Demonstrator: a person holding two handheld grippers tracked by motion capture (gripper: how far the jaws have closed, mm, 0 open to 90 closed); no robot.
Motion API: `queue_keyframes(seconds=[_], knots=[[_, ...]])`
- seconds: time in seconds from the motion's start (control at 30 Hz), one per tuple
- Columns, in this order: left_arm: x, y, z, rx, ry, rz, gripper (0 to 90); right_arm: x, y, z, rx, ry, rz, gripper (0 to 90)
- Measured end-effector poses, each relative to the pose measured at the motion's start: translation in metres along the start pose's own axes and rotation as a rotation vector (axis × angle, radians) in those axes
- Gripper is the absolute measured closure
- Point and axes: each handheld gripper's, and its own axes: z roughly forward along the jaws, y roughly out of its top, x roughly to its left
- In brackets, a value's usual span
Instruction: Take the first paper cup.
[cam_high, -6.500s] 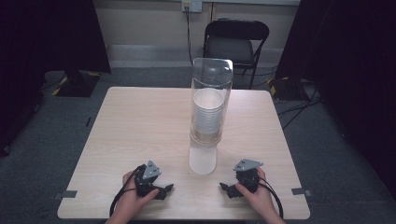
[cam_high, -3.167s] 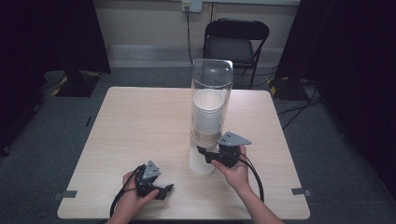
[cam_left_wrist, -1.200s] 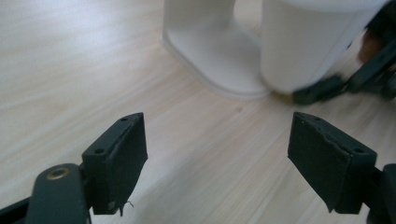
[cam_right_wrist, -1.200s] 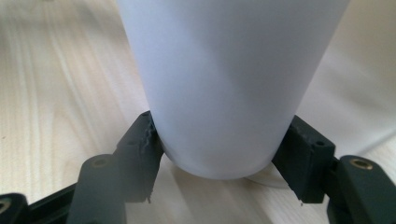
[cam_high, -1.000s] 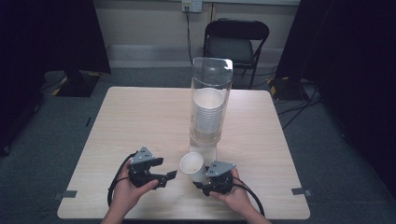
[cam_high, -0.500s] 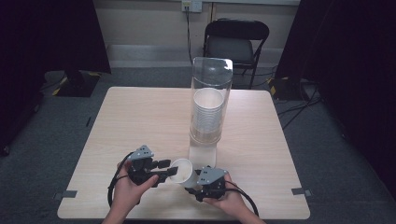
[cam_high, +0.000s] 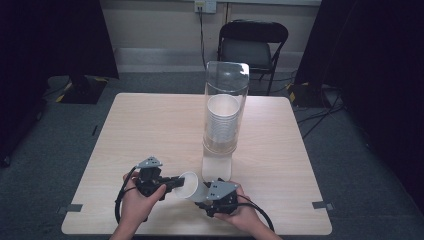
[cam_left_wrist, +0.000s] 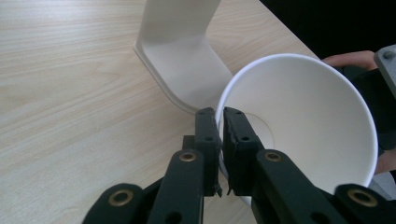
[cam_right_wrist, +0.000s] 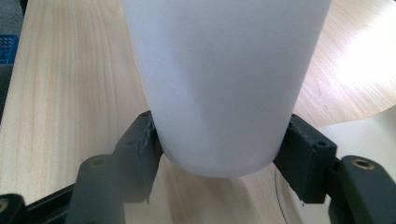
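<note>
Both hands meet low at the counter's near edge. The right gripper clamps the paper cup's base, tipped sideways; the left gripper's jaws pinch its rim. Just behind stands the cup dispenser; a folding chair waits beyond.

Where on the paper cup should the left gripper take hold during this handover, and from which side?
At the rim, from the open mouth. The paper cup lies tilted with its mouth toward the left gripper, whose jaws already pinch the thin rim wall, one inside and one outside. The right gripper spans the base, so only the rim end is free.
</note>
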Motion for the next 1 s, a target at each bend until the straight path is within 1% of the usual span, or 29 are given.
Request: queue_keyframes(seconds=[0.07,0.1,0.13,0.2,0.23,0.27,0.3,0.33,0.37,0.4,0.47,0.57,0.6,0.63,0.67,0.7,0.77,0.83,0.87,0.93,1.0], knots=[[0.001,0.001,-0.001,-0.001,-0.012,-0.022,86.0,0.000,0.001,0.001,-0.002,-0.003,0.003,34.9],[0.001,0.001,-0.002,-0.007,0.001,-0.034,86.6,0.000,0.001,0.003,-0.002,-0.004,0.021,29.3],[0.001,0.001,-0.003,-0.007,0.004,-0.037,86.6,0.000,0.000,0.003,0.001,-0.006,0.028,28.1],[0.002,0.001,-0.004,-0.003,0.003,-0.062,86.6,0.000,-0.001,0.004,0.012,-0.008,0.034,25.7],[0.002,0.001,-0.004,-0.003,0.003,-0.062,86.6,0.000,-0.001,0.004,0.012,-0.008,0.034,25.7],[0.005,0.002,-0.007,0.000,0.037,-0.062,86.6,-0.001,-0.003,0.003,0.016,-0.025,0.031,22.5],[0.005,0.002,-0.007,0.000,0.037,-0.062,86.6,-0.002,-0.004,0.002,0.012,-0.020,0.038,21.9],[0.007,0.002,-0.009,-0.002,0.054,-0.065,86.6,-0.002,-0.004,0.002,0.012,-0.020,0.038,21.9],[0.009,0.002,-0.011,-0.002,0.060,-0.076,86.6,-0.003,-0.004,0.001,0.012,-0.020,0.043,22.1],[0.013,0.001,-0.014,-0.007,0.078,-0.089,86.5,-0.005,-0.005,-0.001,0.007,-0.025,0.048,21.7],[0.017,0.001,-0.017,0.004,0.108,-0.088,86.4,-0.010,-0.007,-0.005,0.006,-0.028,0.071,21.7],[0.025,0.000,-0.021,0.011,0.138,-0.089,86.3,-0.016,-0.012,-0.009,0.013,-0.030,0.111,21.3],[0.030,0.000,-0.024,0.007,0.164,-0.098,86.2,-0.020,-0.015,-0.011,0.018,-0.042,0.128,21.0],[0.030,0.000,-0.024,0.007,0.164,-0.098,86.2,-0.020,-0.015,-0.011,0.018,-0.042,0.128,21.0],[0.035,-0.001,-0.027,0.009,0.186,-0.108,86.2,-0.024,-0.017,-0.014,0.014,-0.051,0.153,21.0],[0.035,-0.001,-0.027,0.009,0.186,-0.108,86.2,-0.026,-0.017,-0.015,0.011,-0.052,0.162,21.0],[0.040,-0.001,-0.030,0.015,0.215,-0.103,86.1,-0.027,-0.018,-0.016,0.010,-0.059,0.168,21.0],[0.043,-0.002,-0.030,0.018,0.250,-0.107,86.1,-0.030,-0.019,-0.018,0.006,-0.062,0.180,21.0],[0.045,-0.003,-0.031,0.020,0.261,-0.107,85.9,-0.031,-0.020,-0.019,0.004,-0.073,0.186,21.0],[0.047,-0.003,-0.032,0.014,0.268,-0.115,85.7,-0.032,-0.021,-0.019,0.011,-0.078,0.190,21.1],[0.048,-0.003,-0.033,0.011,0.278,-0.112,85.6,-0.032,-0.021,-0.020,0.012,-0.084,0.191,21.1]])
